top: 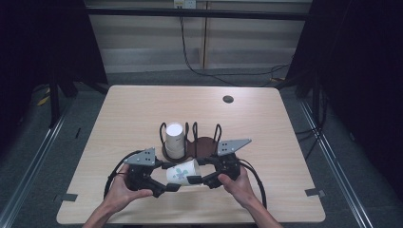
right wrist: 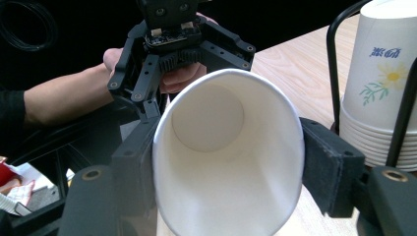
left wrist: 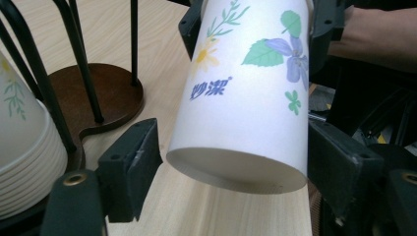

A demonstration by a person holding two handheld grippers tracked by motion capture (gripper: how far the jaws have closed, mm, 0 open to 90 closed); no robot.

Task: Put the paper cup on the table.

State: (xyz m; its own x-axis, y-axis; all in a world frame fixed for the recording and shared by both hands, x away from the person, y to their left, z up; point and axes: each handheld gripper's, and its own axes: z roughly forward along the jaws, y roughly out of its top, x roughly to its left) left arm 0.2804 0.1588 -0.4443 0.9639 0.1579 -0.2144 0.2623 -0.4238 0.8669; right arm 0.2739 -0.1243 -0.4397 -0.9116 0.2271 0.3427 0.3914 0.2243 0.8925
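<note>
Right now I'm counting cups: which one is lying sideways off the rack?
The floral paper cup held sideways between both grippers; the other cups stand stacked in the wire rack.

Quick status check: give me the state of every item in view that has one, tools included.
Paper cup: on its side between both tools, mouth toward the right tool, empty.
Left tool: open around the cup's base, pads off it.
Right tool: shut on the paper cup near its rim.
Cup stack: upside down in the holder's left slot.
Cup holder: standing on the table, right slot empty.
</note>
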